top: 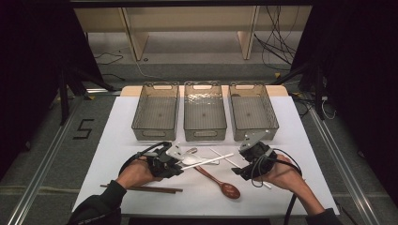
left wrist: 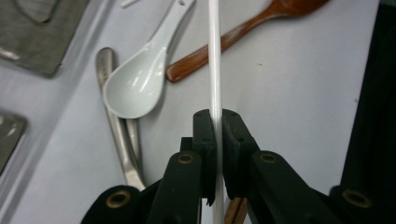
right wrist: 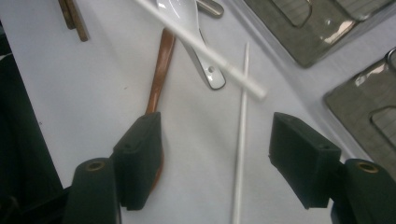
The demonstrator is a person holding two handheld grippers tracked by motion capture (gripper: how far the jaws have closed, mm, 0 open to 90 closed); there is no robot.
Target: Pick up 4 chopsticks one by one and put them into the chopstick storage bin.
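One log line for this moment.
left claw: shut on white chopstick | right claw: open over second chopstick | bins: empty

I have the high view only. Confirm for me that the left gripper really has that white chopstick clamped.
Observer: Yes. In the left gripper view, the left gripper is shut on the white chopstick, which runs straight out past the jaw tips.
Operator: Now report the right gripper's jaws.
Observer: The right gripper is open. A second chopstick lies on the table between its jaws.
Operator: Tell me what else is near them.
Observer: The wooden spoon has its handle running behind one jaw.
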